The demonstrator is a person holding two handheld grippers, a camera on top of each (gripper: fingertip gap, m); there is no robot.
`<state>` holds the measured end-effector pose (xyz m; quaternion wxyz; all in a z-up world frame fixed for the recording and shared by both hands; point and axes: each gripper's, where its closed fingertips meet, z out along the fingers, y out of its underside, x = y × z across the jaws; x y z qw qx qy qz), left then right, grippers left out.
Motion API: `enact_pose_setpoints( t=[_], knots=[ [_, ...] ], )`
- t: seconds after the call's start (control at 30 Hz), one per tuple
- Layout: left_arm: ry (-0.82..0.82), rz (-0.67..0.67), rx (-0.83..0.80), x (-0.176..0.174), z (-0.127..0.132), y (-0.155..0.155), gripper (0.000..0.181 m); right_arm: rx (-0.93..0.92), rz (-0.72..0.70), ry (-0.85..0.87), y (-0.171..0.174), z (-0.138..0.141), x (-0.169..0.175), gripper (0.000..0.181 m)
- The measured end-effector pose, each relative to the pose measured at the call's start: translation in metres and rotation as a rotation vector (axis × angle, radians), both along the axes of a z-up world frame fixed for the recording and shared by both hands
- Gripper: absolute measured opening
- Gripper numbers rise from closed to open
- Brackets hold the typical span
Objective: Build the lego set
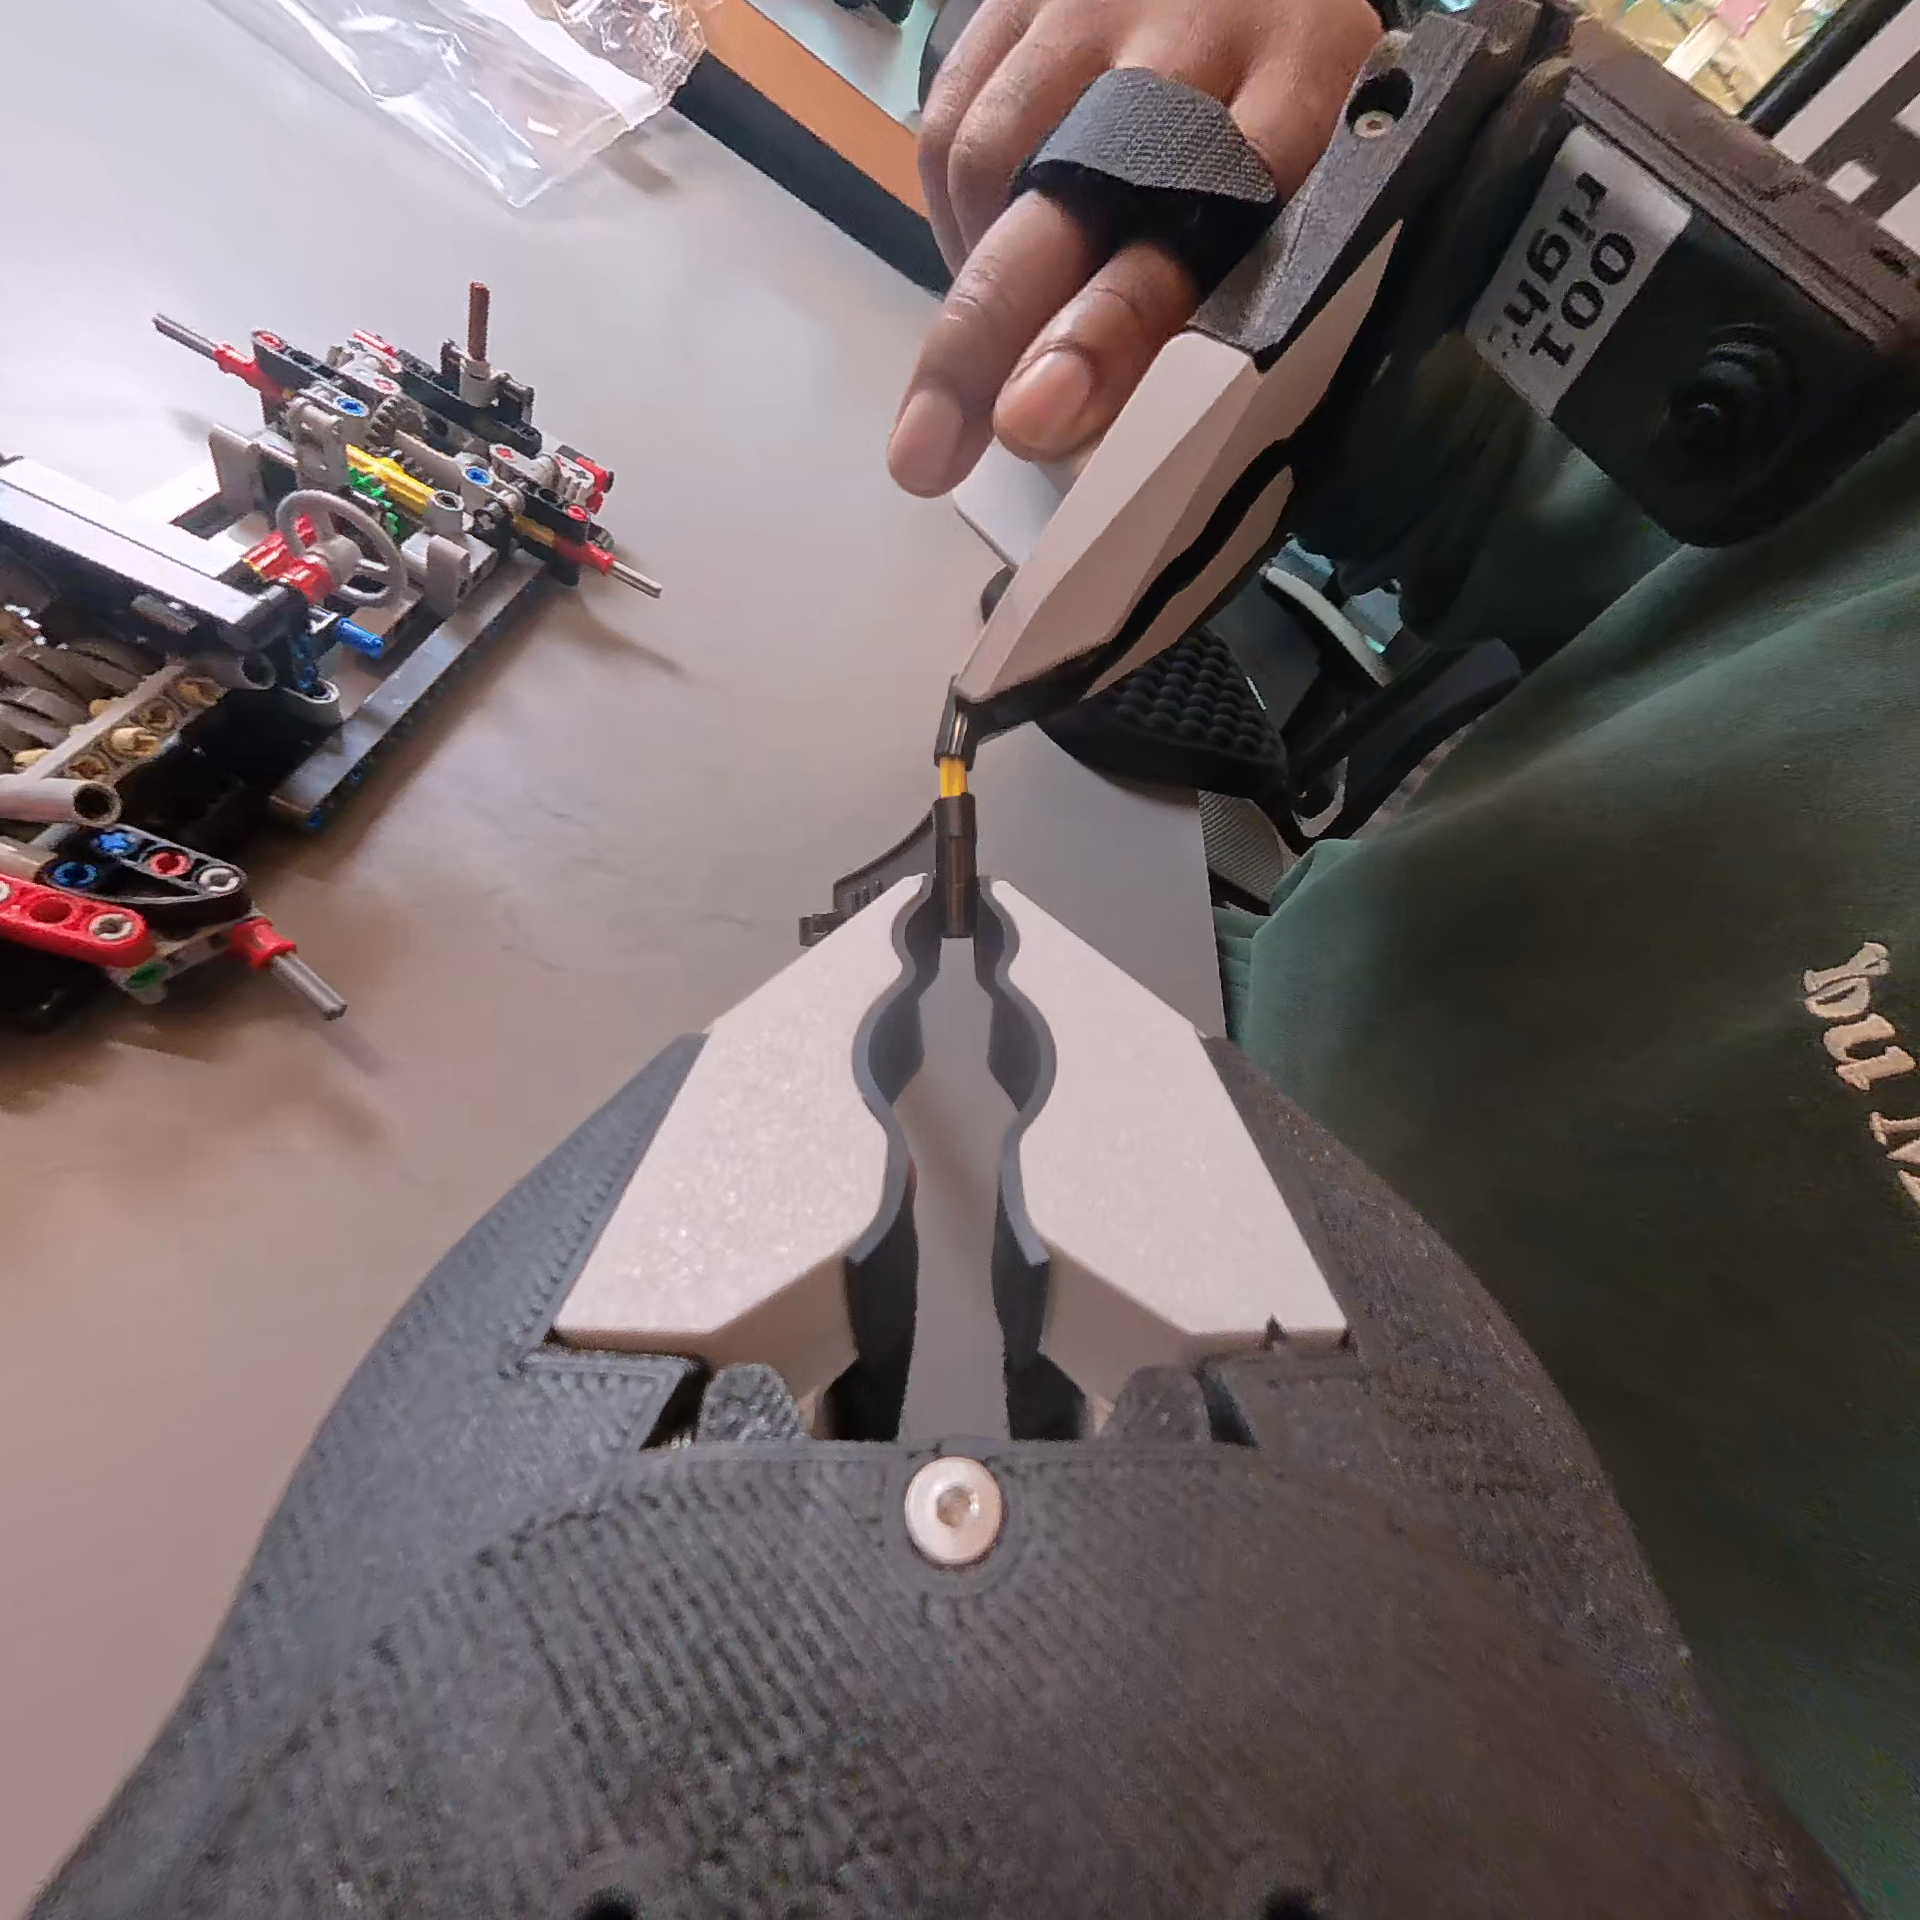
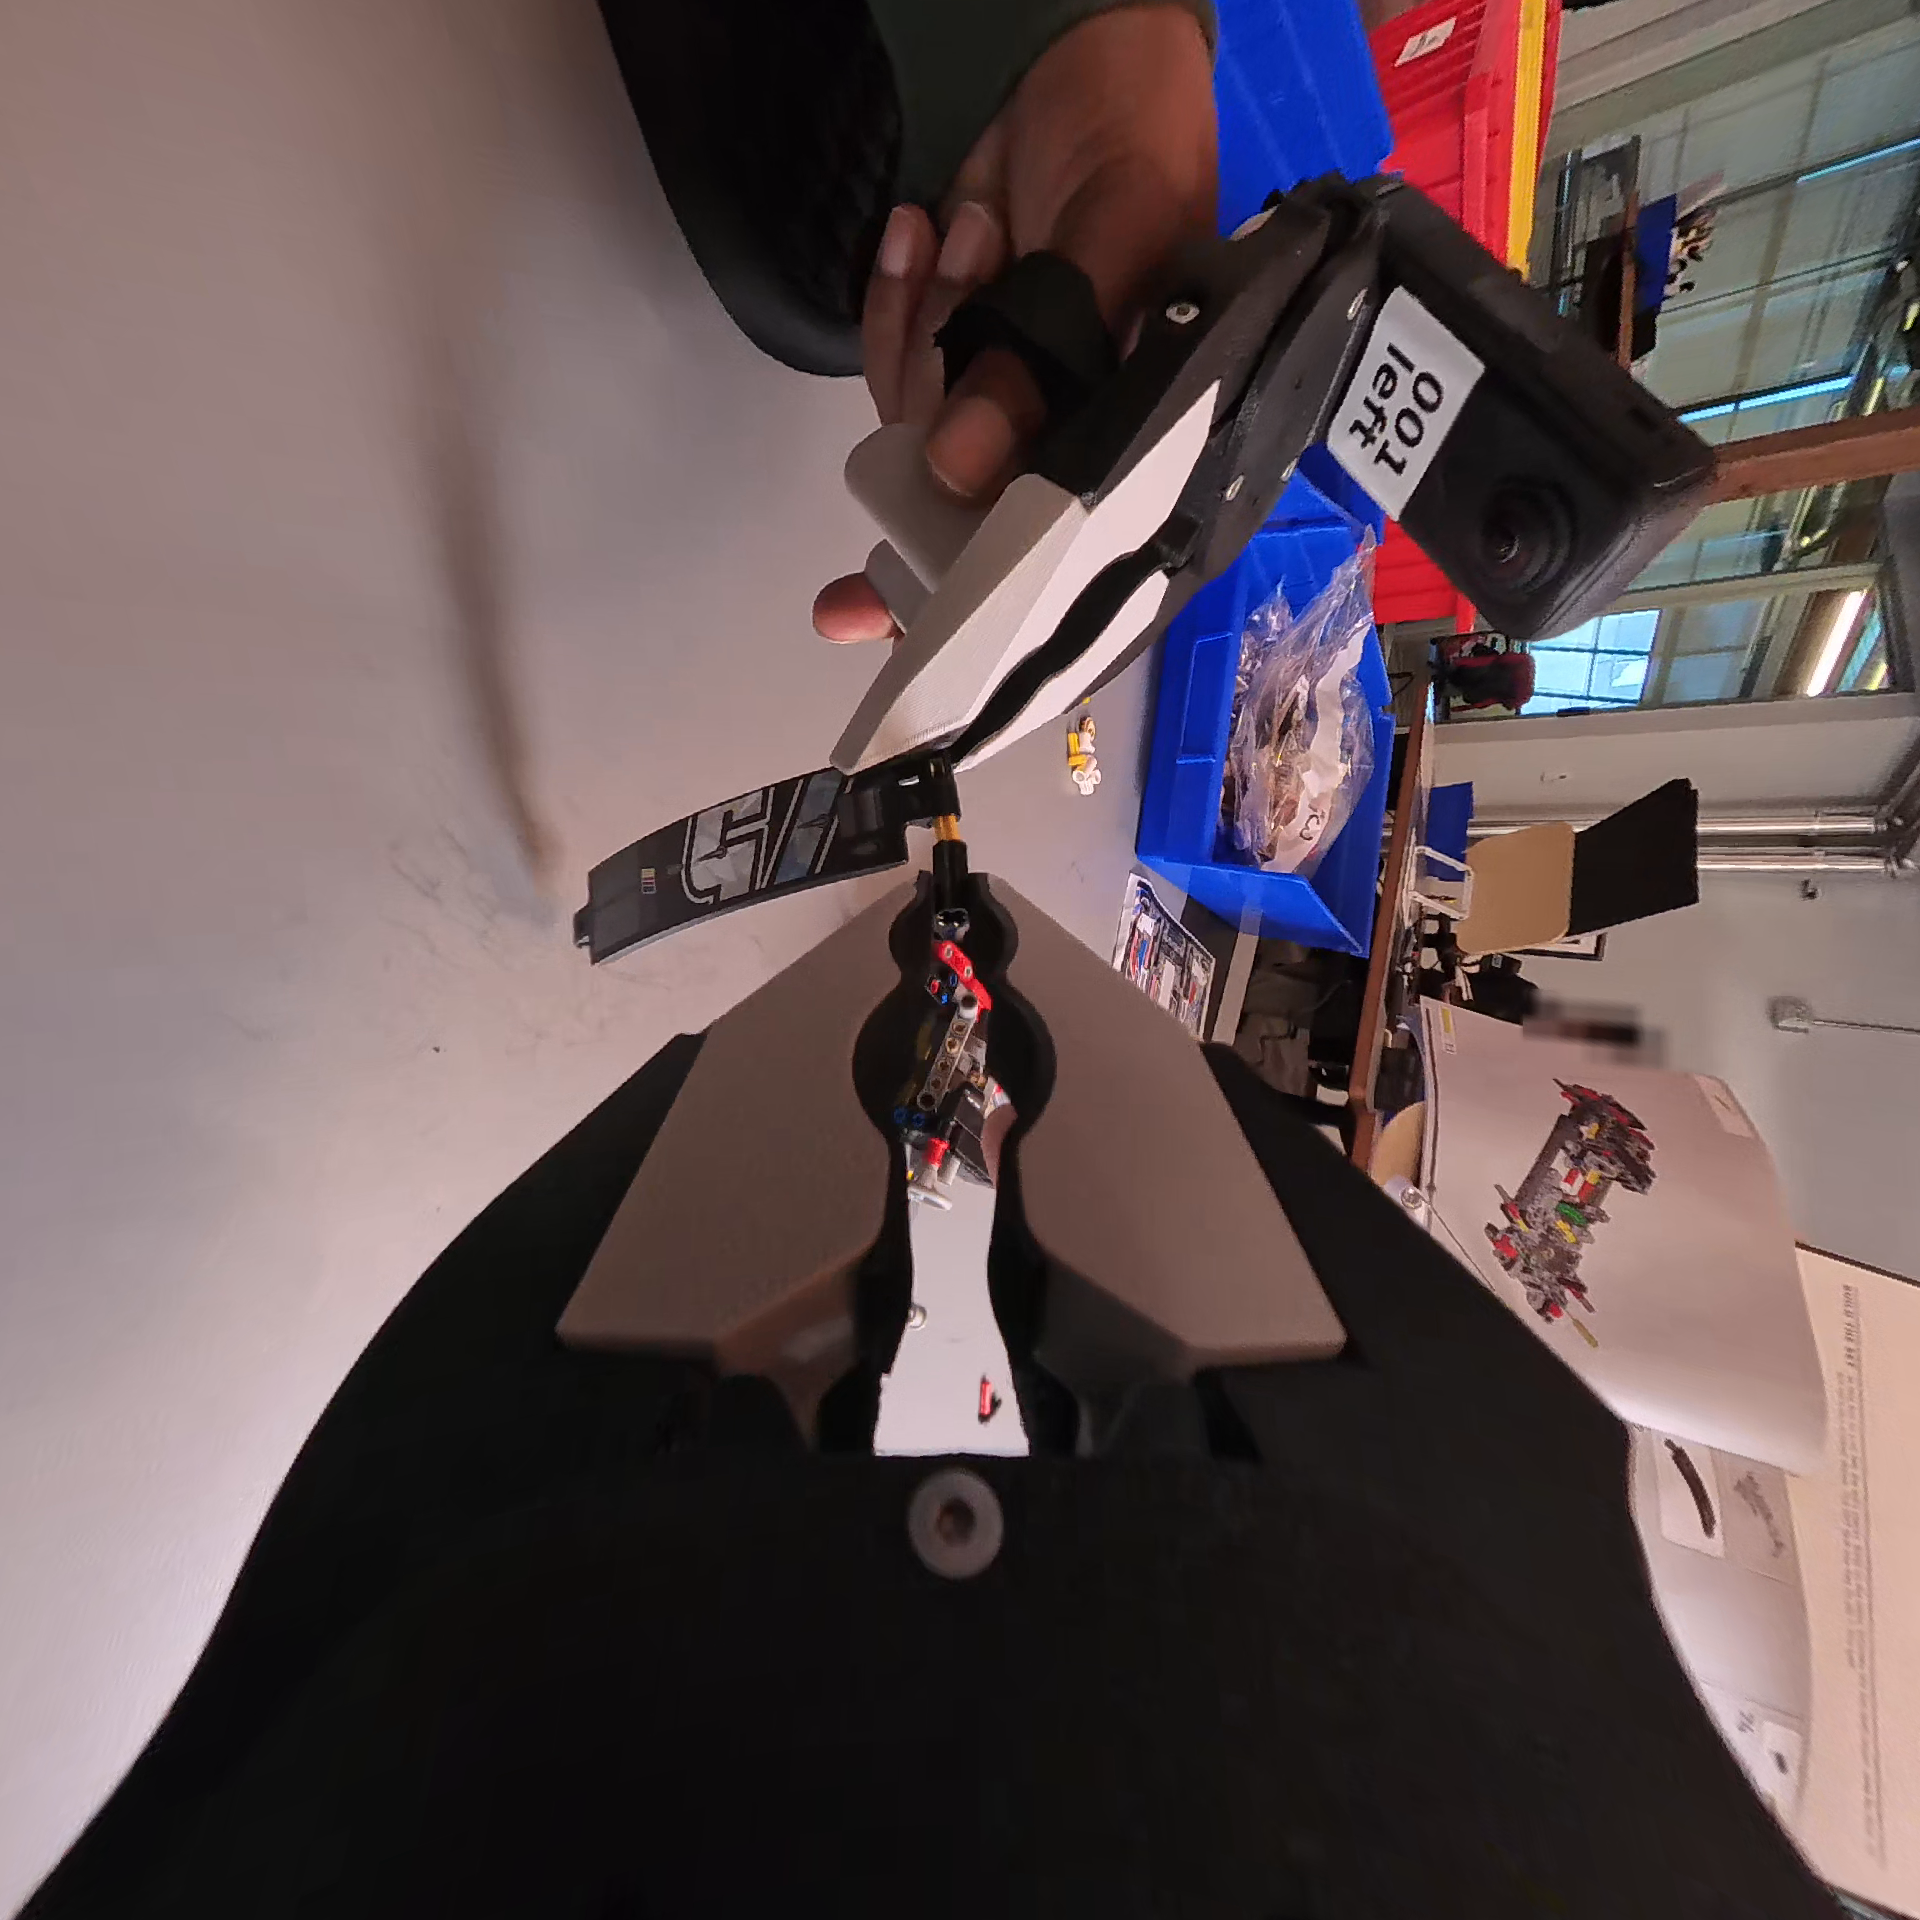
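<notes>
Alignment decides the coming push: the yellow axle point(image 1: 953, 777) bridges both tools at frame centre, its long axis running tip to tip. The left gripper point(image 1: 956, 920) pinches a black connector point(image 1: 957, 878); the right gripper point(image 2: 948, 883) pinches the opposite end. At right, a blue bin point(image 2: 1195, 748) holds plastic bags point(image 2: 1299, 717).

A yellow axle point(image 1: 953, 777) with black ends sits between pale grey, black-lined gripper fingers point(image 1: 790, 1132). Left of the gripper lies a grey, black, red, blue and yellow model point(image 1: 343, 499) on a beige worktop point(image 1: 623, 831); right, a dark green sleeve point(image 1: 1621, 935).
</notes>
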<state>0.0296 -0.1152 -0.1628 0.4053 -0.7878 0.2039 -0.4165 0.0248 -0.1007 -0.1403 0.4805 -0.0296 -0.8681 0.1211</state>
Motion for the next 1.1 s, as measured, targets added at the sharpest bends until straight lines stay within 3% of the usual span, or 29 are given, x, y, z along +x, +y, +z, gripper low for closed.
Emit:
enact_pose_setpoints(
  t=[0.47, 0.87, 1.1],
  knots=[
    [0.030, -0.159, 0.024, 0.024, -0.002, -0.020, 0.004, -0.218, 0.129, -0.274, -0.019, -0.003, 0.025, 0.003],
    [-0.099, -0.172, -0.017, 0.026, 0.006, -0.021, 0.003, -0.223, 0.097, -0.163, -0.024, 0.004, 0.023, 0.003],
    [-0.070, -0.188, -0.018, 0.030, 0.003, -0.023, 0.003, -0.243, 0.115, -0.193, -0.028, -0.001, 0.025, 0.003]
  ],
)
